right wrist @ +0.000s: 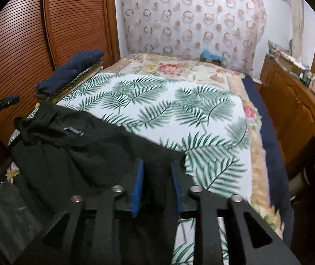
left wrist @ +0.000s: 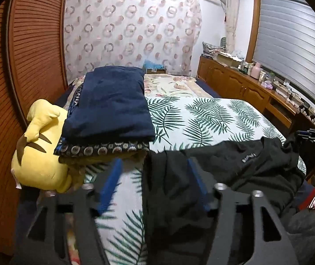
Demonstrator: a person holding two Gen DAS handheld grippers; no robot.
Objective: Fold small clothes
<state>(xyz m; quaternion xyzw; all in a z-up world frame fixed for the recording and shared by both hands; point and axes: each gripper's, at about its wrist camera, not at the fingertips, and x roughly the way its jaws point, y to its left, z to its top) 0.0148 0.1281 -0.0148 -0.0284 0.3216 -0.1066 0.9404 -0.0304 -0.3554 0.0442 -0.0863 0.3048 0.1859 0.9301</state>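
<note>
From the left wrist camera, the left gripper (left wrist: 154, 165) hangs low over the near edge of the bed, its blue-padded fingers (left wrist: 113, 180) spread wide and released, gripping nothing. The right-hand finger sits over the left edge of a crumpled black fabric garment (left wrist: 234, 167) with a small white label, which lies across the near part of the white sheet printed with green palm leaves (left wrist: 206, 119). Beyond the left finger, a stack of folded clothes (left wrist: 111, 112) topped by a navy blue piece rests on the sheet's left side, touching a yellow plush toy with brown stripes (left wrist: 40, 152) at the bed's edge. A brown louvred wooden door (left wrist: 31, 50) stands to the left.

From the right wrist camera, the right gripper (right wrist: 157, 176) is over the black garment's right corner, its blue pads apart with black cloth lying between them; I cannot tell whether they actually pinch it. The garment spreads leftward from there, bunched, label up. The folded stack sits far left on the leaf sheet.
</note>
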